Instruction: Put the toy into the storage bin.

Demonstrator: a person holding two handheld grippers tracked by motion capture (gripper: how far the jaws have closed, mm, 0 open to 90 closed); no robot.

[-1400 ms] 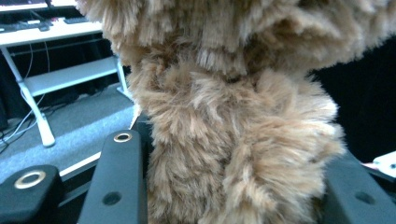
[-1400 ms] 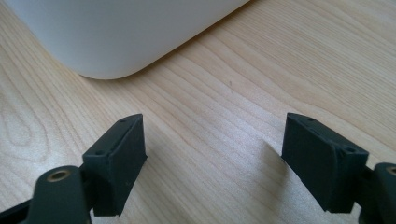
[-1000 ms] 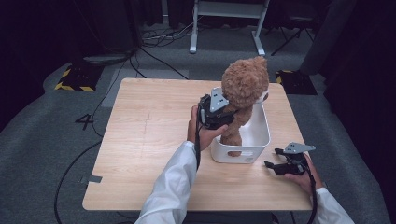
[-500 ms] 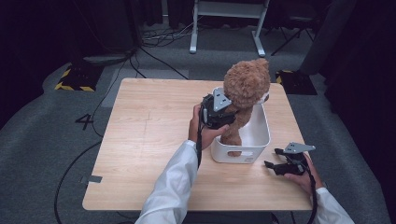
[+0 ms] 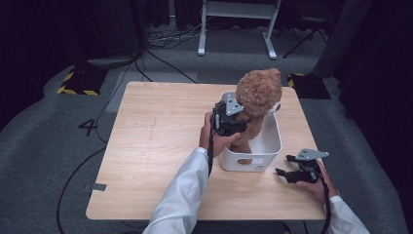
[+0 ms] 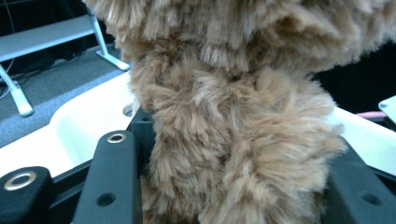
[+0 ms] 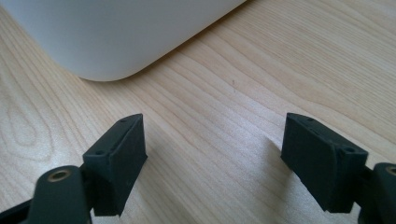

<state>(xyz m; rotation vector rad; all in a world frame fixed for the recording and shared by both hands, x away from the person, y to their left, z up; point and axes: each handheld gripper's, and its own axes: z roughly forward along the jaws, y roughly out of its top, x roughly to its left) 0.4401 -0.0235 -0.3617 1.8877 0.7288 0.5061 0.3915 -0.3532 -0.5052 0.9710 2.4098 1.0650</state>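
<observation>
Left gripper (image 5: 239, 127) jaws just easing apart, bear (image 5: 257, 100) torso between them, pads touching fur both sides; grip loosening. Bear upright, legs down in bin (image 5: 271, 146), table (image 5: 160, 146) 3 o'clock side. Likely release step, placement nearly done. Left forearm reaches in from 6 o'clock, gripper level. Right gripper (image 5: 284, 174) rests on table at bin's 4 o'clock, jaws spread, empty.

This looks like a lab or recording studio: a plain wooden table (image 5: 160, 146) stands alone on grey carpet (image 5: 58, 146), with black cables (image 5: 160, 53) trailing behind it, hazard-striped floor plates (image 5: 78, 83) beside its far corners, a white metal stand (image 5: 236, 24) beyond, and dark surroundings.
</observation>
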